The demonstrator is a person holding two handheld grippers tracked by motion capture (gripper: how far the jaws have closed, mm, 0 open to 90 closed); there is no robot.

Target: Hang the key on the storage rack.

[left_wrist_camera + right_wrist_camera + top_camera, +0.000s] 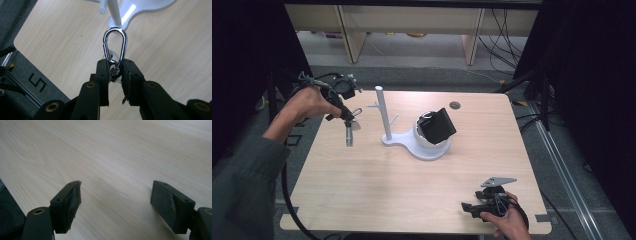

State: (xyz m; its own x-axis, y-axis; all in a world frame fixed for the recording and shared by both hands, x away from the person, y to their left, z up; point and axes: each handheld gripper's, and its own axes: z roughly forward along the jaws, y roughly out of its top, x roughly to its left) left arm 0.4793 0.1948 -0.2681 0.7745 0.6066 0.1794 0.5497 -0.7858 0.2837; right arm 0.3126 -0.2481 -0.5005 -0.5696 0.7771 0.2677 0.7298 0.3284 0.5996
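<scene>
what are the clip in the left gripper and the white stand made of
The clip looks like polished metal: a bright chrome surface with mirror-like reflections. The white stand looks like plastic, probably matte, with an even white colour and soft glare on its base. The left gripper grips the clip's lower end.
</scene>
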